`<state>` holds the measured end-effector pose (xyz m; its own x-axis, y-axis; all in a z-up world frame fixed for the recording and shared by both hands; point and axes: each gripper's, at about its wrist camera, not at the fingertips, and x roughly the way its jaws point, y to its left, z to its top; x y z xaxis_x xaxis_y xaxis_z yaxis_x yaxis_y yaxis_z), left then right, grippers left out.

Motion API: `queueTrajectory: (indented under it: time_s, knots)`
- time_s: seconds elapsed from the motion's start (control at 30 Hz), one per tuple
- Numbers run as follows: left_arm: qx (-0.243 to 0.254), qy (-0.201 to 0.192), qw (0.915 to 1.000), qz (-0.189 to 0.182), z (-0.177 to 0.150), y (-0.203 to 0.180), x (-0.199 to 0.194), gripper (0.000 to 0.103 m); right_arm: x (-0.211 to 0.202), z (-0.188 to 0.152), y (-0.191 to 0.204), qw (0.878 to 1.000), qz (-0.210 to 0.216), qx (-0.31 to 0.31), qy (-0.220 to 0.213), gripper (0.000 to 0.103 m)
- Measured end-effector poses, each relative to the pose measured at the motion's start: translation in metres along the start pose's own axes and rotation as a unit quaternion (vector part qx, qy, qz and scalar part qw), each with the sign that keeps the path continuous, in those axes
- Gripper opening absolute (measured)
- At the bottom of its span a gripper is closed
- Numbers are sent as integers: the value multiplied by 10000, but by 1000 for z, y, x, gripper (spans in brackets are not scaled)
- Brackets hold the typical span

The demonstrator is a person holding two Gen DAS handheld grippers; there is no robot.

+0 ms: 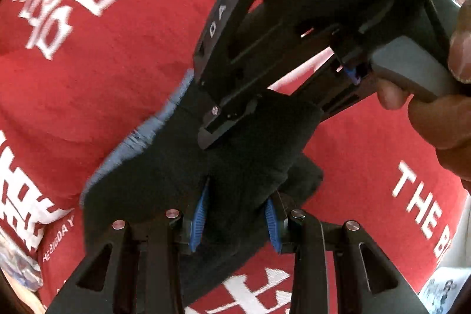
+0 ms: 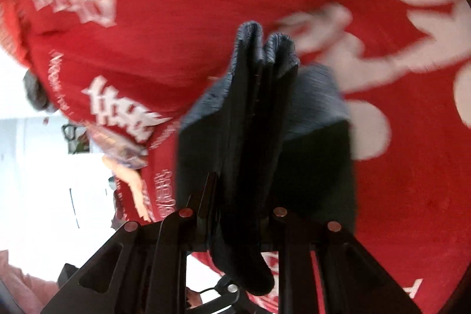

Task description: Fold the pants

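pants (image 1: 164, 181), dark and bunched, hang between the two tools above the red printed cloth (image 1: 103, 64), their long axis running from the left gripper (image 1: 235, 222) up toward the right gripper (image 1: 212, 134). left fingers (image 1: 198, 214) pinch the near end; in the right wrist view the right fingers (image 2: 206, 196) clamp folded layers, so both ends are equally in hand.

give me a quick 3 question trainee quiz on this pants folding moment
1. True or false: the pants lie on a red cloth with white lettering.
2. What does the right claw grip? A) pants B) the red cloth C) nothing
3. Fill in: the pads of the left claw are ___ in colour.

Key: 1 true; 2 A; 3 blue
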<state>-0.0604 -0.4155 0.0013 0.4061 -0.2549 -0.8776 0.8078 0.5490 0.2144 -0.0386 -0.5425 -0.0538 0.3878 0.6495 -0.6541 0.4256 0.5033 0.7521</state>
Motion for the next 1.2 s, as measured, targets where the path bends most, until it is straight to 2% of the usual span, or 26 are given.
queueTrajectory:
  time_s: [0.03, 0.13, 0.17, 0.3, 0.33, 0.37, 0.5, 0.53, 0.6, 0.67, 0.77, 0.83, 0.93, 0.97, 1.0, 1.07, 1.1, 1.13, 1.2]
  knots:
    - [59, 59, 10000, 11, -3, -2, 4, 36, 7, -1, -11, 9999, -33, 104, 44, 23]
    - [146, 116, 9998, 14, -7, 3, 0, 50, 17, -5, -25, 9997, -74, 207, 52, 28]
    - [168, 137, 9998, -37, -6, 6, 1, 51, 16, -6, -23, 9998, -95, 188, 10, 28]
    - [218, 199, 9995, -143, -4, 19, -19, 51, 11, -8, -7, 9991, -421, 106, 30, 44]
    - [189, 173, 9995, -156, -5, 25, -27, 51, 5, -10, -2, 9984, -561, 62, -33, 50]
    - [123, 126, 9997, -157, -8, 33, -35, 51, -3, -13, 3, 9969, -782, 7, -130, 51]
    - [-186, -23, 9997, 176, -16, 66, -58, 51, -30, -27, 5, 9881, -1469, -95, -441, 49]
    - [-304, -2, 9991, 286, -18, 79, -60, 51, -36, -31, 8, 9849, -1645, -126, -527, 37]
    - [-544, 88, 9974, 466, -26, 105, -54, 51, -42, -36, 15, 9818, -1775, -204, -648, 30]
    - [-851, 364, 9940, 590, -37, 132, -41, 51, -46, -38, 27, 9804, -1769, -365, -788, 30]
    - [-1445, 762, 9848, 596, -55, 159, -22, 51, -40, -36, 47, 9774, -1811, -733, -804, 30]
    - [-1765, 1100, 9774, 387, -71, 168, -7, 51, -23, -35, 61, 9728, -1959, -1017, -705, 30]
    - [-2338, 1497, 9607, -54, -95, 170, 11, 68, 7, -44, 56, 9617, -2417, -1250, -338, 30]
    - [-2458, 1536, 9569, -160, -99, 172, 13, 68, 16, -49, 50, 9555, -2667, -1244, -191, 30]
    - [-2720, 1564, 9489, -344, -104, 178, 15, 68, 24, -55, 41, 9518, -2823, -1193, -86, 30]
    - [-3049, 1704, 9354, -557, -108, 186, 17, 76, 23, -67, 37, 9526, -2785, -1191, -278, 30]
    - [-3166, 1753, 9299, -652, -112, 187, 17, 76, 22, -69, 38, 9520, -2807, -1195, -231, 31]
    - [-3256, 1776, 9257, -744, -113, 191, 17, 76, 20, -70, 40, 9520, -2822, -1178, -153, 31]
    - [-3291, 1748, 9256, -657, -109, 201, 16, 76, 15, -69, 43, 9537, -2779, -1148, -107, 31]
